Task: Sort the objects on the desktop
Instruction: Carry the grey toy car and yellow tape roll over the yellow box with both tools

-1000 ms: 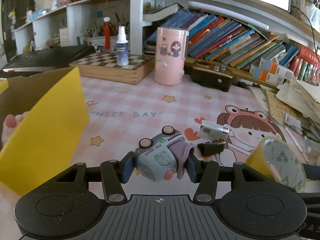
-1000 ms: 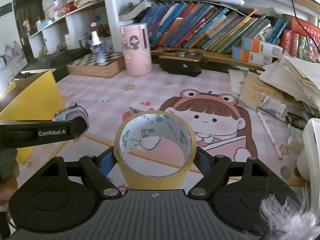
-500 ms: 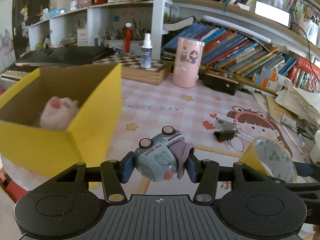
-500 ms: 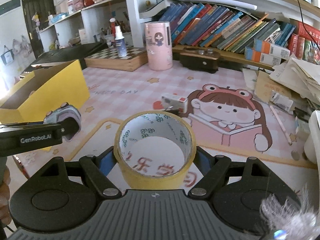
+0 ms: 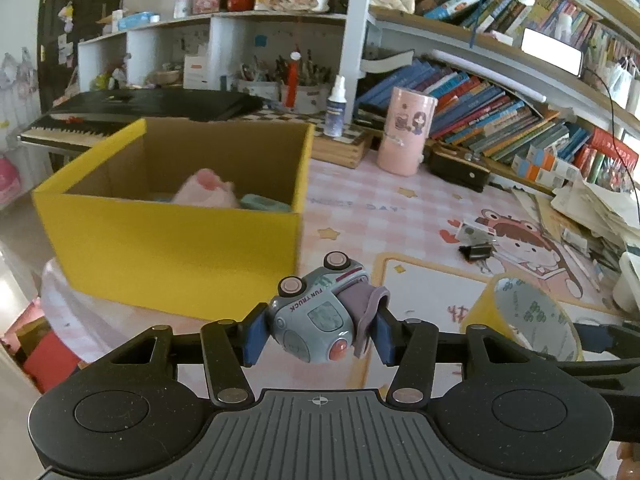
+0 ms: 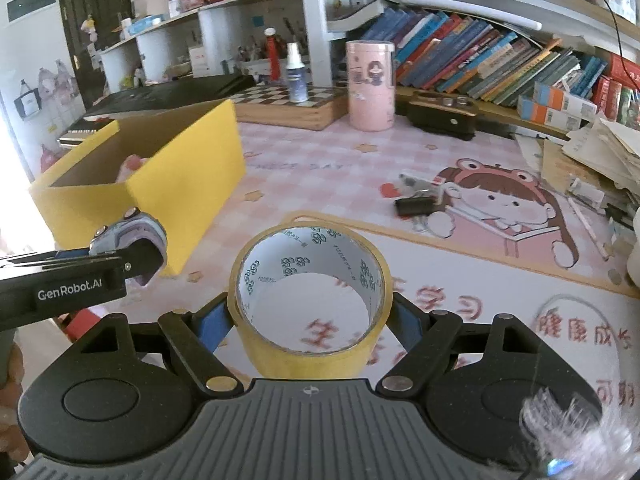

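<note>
Partway through the sort, by the look of it. Yellow box (image 5: pixel 172 240) at the left already has a pink plush thing (image 5: pixel 204 190) and a teal item (image 5: pixel 264 203) down inside. Two more on the way: left gripper (image 5: pixel 316 330) with fingers narrow, clamped on a small toy truck (image 5: pixel 316 308); right gripper (image 6: pixel 308 320) with fingers wide, pinching a roll of yellow tape (image 6: pixel 308 300) by its outer wall. Both loads held in the air above the pink mat (image 6: pixel 400 152), short of the box, nothing dropped in yet. Still left on the surface: a black binder clip (image 6: pixel 414 206) and a small packet (image 6: pixel 416 182) by the cartoon girl, plus the paper mess far right, probably not part of it.

View differences: left camera looks right down into the box, so contents only really readable there, with the tape showing at its right edge. Right camera catches just a sliver of pink over the box rim, but shows the left gripper side-on with the truck.
</note>
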Demonstrator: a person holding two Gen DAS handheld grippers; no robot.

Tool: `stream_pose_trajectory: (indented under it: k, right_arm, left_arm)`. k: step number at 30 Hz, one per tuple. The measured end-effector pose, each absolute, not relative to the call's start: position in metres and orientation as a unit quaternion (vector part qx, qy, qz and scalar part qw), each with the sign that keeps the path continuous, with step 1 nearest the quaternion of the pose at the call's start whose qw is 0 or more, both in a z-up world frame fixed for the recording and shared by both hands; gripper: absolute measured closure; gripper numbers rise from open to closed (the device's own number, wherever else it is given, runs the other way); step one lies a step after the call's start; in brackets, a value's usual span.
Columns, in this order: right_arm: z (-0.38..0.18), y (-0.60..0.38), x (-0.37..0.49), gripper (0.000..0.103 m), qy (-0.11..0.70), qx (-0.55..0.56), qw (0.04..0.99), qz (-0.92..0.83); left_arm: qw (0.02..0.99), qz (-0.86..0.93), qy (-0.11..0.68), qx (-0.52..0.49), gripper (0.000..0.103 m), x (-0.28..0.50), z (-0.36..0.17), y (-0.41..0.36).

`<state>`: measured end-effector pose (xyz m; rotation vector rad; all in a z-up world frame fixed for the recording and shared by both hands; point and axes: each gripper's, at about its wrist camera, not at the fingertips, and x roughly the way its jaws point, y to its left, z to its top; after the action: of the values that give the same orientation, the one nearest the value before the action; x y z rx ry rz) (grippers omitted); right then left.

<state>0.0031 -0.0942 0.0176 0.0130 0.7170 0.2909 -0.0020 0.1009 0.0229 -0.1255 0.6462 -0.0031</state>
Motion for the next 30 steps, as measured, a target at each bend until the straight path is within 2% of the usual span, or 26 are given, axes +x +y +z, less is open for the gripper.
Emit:
stream_pose_trajectory:
  k: [30]
  right_arm:
    - [0.019,0.058,-0.070,0.023,0.345,-0.026,0.911,0.223]
  left_arm:
    - [0.948,0.062,0.300,-0.081,0.051,-0.086,0.024,0.240]
